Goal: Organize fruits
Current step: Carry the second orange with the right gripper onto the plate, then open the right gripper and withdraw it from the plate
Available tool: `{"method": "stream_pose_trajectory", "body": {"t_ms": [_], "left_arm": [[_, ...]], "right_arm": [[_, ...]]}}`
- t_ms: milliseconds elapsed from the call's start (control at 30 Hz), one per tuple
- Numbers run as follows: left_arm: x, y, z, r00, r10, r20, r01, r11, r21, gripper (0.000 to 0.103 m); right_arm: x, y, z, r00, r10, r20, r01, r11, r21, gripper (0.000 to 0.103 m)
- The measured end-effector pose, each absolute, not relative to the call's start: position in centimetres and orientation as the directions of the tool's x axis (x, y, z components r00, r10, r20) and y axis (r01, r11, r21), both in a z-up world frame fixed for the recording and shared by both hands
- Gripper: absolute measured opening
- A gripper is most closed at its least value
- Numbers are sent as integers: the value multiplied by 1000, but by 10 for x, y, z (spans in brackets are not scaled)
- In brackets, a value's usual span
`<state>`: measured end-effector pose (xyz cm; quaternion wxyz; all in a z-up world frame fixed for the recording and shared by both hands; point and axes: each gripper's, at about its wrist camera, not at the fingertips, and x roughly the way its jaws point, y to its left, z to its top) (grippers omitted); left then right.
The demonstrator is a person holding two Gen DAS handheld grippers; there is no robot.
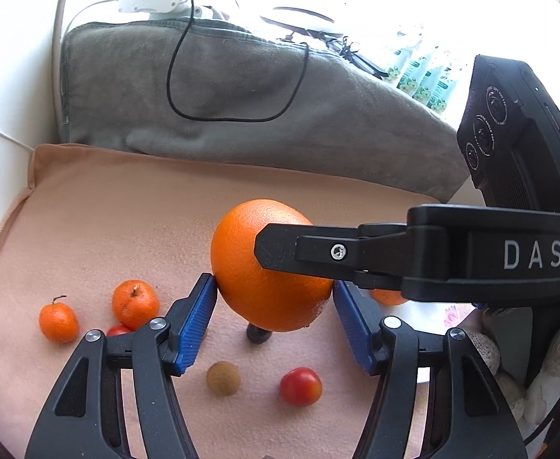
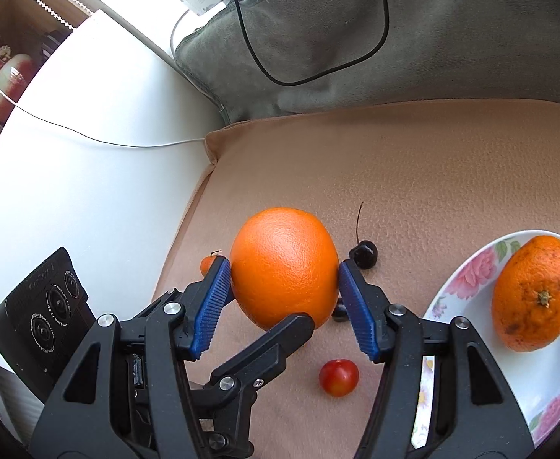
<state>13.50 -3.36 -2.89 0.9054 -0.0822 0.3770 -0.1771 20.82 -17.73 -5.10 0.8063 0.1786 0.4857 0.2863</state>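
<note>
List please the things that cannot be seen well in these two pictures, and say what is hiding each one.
- Cherry tomato, left wrist view: mostly behind the left gripper.
- Dark cherry, left wrist view: mostly under the big orange.
- Plate, right wrist view: cut off by the picture's edge and the right gripper.
- Small mandarin, right wrist view: mostly behind a blue pad.
- Window area, left wrist view: washed out by glare.

White table (image 2: 69, 199), peach cloth (image 1: 127, 222) on it, grey towel (image 1: 241, 114) behind. On cloth: two mandarins (image 1: 59, 323), cherry tomatoes (image 1: 301, 386), brown longan (image 1: 223, 378), dark cherry (image 2: 364, 254), floral plate (image 2: 467, 279).
</note>
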Motion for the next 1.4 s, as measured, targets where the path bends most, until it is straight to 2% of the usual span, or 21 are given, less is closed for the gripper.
{"method": "stream_pose_trajectory", "body": {"t_ms": [767, 1300, 1400], "left_arm": [[85, -110, -35, 573, -500, -650, 398, 862, -313, 63], [84, -159, -49, 473, -569, -673, 475, 808, -349, 63], [83, -163, -47, 472, -578, -666, 496, 798, -342, 62]], "right_arm": [[132, -266, -58, 439, 582, -685, -184, 804, 565, 62], [122, -321, -71, 474, 529, -704, -80, 822, 564, 62], [121, -330, -69, 494, 538, -682, -83, 811, 580, 61]]}}
